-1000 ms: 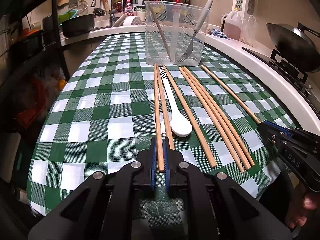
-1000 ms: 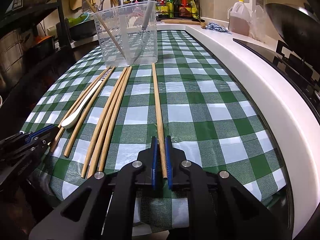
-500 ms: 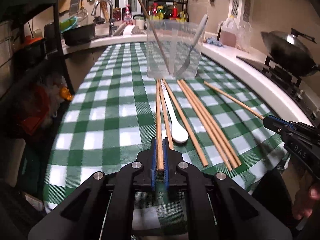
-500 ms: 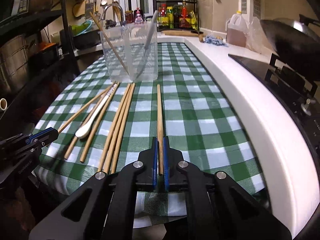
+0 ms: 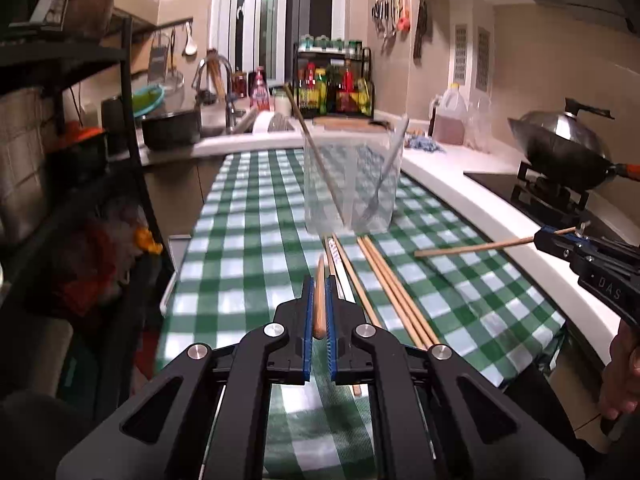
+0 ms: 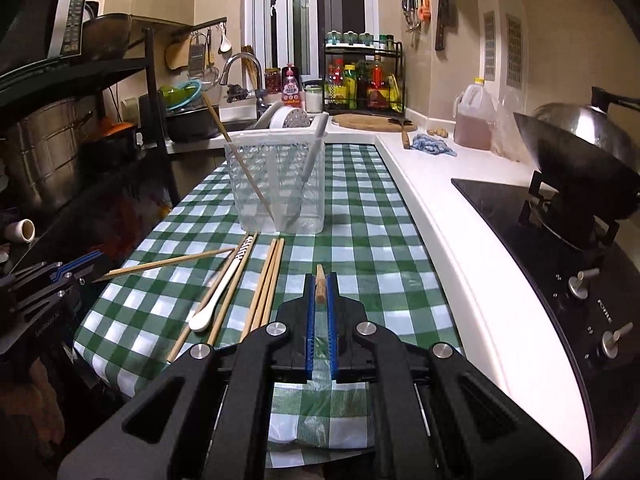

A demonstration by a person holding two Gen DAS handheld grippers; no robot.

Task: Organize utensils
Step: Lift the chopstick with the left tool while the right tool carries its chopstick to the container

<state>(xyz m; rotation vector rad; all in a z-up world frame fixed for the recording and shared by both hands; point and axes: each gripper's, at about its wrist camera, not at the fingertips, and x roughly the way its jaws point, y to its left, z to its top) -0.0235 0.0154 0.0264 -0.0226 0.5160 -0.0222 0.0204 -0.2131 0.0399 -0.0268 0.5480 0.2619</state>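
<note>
You hold one wooden chopstick (image 5: 319, 300) clenched in the left tongs (image 5: 319, 312), gripped near its butt end so the length projects forward toward the clear holder (image 6: 280, 188). The right tongs (image 6: 320, 300) are likewise clamped on a second chopstick (image 5: 476, 247), also taken near the end; both sticks are raised off the bench (image 6: 360, 240), tips aimed at the holder. The end grip appears chosen so each stick can be tipped in point-first.

The holder stands upright on the checked cloth beyond both tongs and already contains one chopstick (image 6: 240, 160) and a fork (image 6: 308, 168), both leaning against its walls.

On your side of the holder, the remaining chopsticks (image 6: 266, 284) lie roughly parallel on the cloth, with a white spoon (image 6: 218, 300) among them. Judged from this layout, sorting is at an early stage.

Risk noted: long sticks held at one end may pivot in the grip.
</note>
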